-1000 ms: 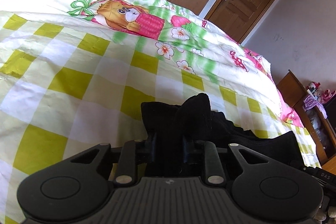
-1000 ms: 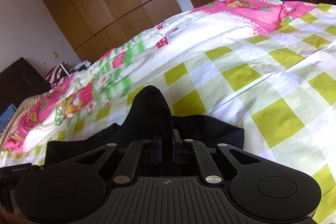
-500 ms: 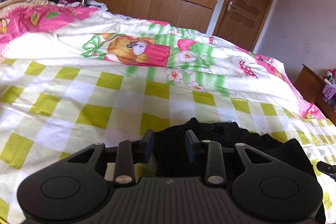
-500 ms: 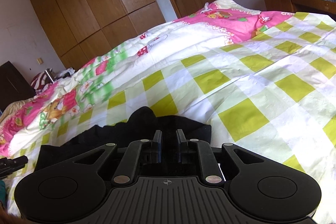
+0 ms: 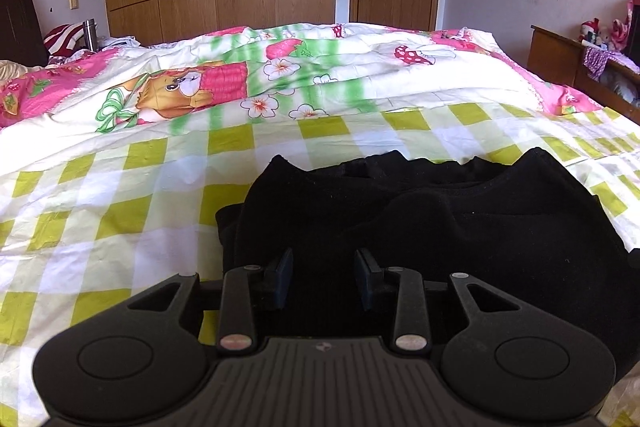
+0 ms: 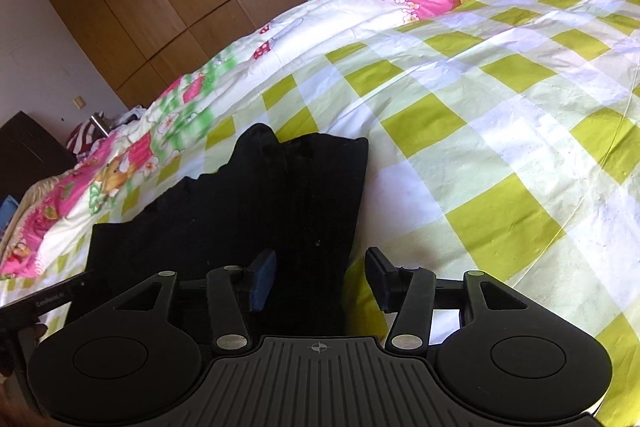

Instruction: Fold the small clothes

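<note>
Both released, left gripper and right gripper overlook black garment on checkered bedsheet.

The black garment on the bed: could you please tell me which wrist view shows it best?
The left wrist view: the black garment spreads across the checked bedspread with its far edge and both upper corners visible. The right wrist view shows only its right-hand part, running under that gripper's open jaws.
</note>
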Demonstrator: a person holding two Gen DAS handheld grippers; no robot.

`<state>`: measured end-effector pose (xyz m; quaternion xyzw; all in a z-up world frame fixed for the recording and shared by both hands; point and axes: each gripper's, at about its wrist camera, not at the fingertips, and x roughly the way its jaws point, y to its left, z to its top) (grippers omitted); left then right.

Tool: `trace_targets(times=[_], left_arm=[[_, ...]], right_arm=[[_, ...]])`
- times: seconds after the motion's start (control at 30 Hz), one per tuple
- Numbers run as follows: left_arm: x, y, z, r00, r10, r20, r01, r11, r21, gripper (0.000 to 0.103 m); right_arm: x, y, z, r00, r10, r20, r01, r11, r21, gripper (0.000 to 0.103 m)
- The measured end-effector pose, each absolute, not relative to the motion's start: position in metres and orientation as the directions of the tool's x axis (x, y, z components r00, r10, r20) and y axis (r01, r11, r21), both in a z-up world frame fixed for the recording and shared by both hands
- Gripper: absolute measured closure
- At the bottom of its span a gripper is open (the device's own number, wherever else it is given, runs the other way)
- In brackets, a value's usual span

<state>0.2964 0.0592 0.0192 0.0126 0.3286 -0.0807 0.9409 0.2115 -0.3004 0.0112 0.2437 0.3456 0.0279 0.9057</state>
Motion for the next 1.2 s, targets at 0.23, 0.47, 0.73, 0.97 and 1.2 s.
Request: trace_targets(times=[0.23,0.47,0.73,0.97,1.2], left_arm=[[0.298,0.060,0.013,0.759,-0.159,-0.631,0.159,0.986,-0.058,0.056],[0.300,0.055,0.002,0.738,-0.141,-0.660,0.163,0.986,-0.028,0.056],[0.251,0.027,0.004,0.687,-0.200,-0.698,0.261,0.965,-0.020,0.056],[0.169,0.003,0.010,0.640,-0.314,-0.701,0.304,0.942,-0.145,0.055],[0.134,0.020,0.023,0.710,-0.264,-0.652,0.151,0.962,-0.226,0.055]], right_arm=[[0.236,-0.300,-0.011,0.702,0.333,-0.630,0.117,0.818,0.563,0.037],[0.242,-0.291,-0.011,0.700,0.353,-0.620,0.135,0.788,0.601,0.073],[0.187,-0.326,0.008,0.656,0.369,-0.659,0.123,0.809,0.575,0.079],[0.139,-0.368,0.013,0.643,0.323,-0.695,0.158,0.832,0.532,0.077],[0.134,-0.360,0.013,0.683,0.276,-0.677,0.159,0.848,0.505,0.070]])
